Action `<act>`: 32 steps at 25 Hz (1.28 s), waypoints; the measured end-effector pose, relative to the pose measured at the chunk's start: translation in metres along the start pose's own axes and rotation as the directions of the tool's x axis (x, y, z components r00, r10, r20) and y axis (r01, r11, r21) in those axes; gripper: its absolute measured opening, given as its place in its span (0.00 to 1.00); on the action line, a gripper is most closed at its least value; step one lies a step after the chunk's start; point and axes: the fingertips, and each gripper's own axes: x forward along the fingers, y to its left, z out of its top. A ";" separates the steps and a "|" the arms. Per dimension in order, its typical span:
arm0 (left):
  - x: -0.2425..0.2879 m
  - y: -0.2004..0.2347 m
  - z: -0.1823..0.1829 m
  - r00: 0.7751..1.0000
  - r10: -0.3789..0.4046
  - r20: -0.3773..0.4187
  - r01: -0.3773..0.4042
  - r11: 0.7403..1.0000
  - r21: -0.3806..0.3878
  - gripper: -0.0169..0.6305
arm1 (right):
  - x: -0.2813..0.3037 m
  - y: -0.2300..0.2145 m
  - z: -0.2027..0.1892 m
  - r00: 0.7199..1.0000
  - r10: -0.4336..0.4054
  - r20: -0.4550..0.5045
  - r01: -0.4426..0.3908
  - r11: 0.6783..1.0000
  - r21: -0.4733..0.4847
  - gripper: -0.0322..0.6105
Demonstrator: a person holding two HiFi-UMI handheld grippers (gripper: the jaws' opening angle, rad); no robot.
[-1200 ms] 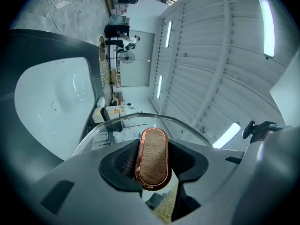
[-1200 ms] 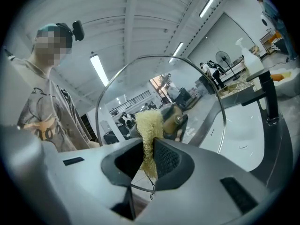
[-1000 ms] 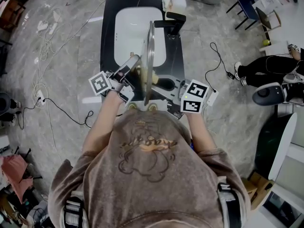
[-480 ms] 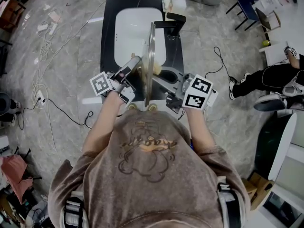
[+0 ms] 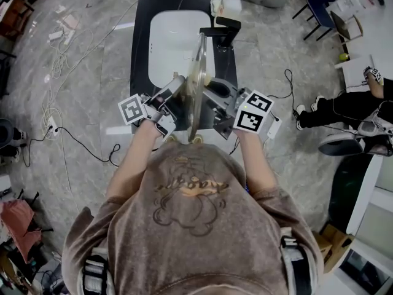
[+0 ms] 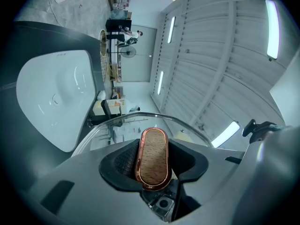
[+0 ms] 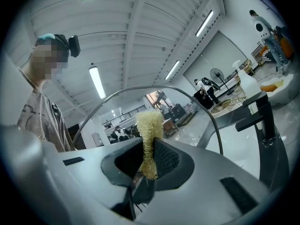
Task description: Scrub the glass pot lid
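I hold the glass pot lid [image 5: 196,82] on edge over the white sink [image 5: 169,42]. My left gripper [image 5: 174,90] is on its left side, shut on the lid's wooden, copper-rimmed handle [image 6: 151,159]. The lid's steel rim [image 6: 136,117] arcs just beyond that handle. From the right, my right gripper [image 5: 213,90] is shut on a yellow fibrous scrubber [image 7: 148,139]. The scrubber's tip rests against the glass, inside the rim [image 7: 140,90]. In the right gripper view the ceiling lights and a person show through the glass.
The sink is set in a black counter [image 5: 140,72] with a black faucet [image 5: 225,29] on its right side. A white bottle [image 5: 231,0] stands at the counter's back right. Cables [image 5: 67,134] lie on the stone floor at left. A person's legs [image 5: 341,106] are at far right.
My right gripper has moved with the scrubber away from my body, from the lid's near edge toward its middle. The lid has tilted slightly. My left gripper has barely shifted.
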 end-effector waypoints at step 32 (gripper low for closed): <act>-0.008 0.000 -0.002 1.000 0.004 -0.011 -0.003 1.000 0.028 0.31 | 0.004 -0.061 -0.094 0.970 -0.164 -0.178 0.179 0.981 0.070 0.13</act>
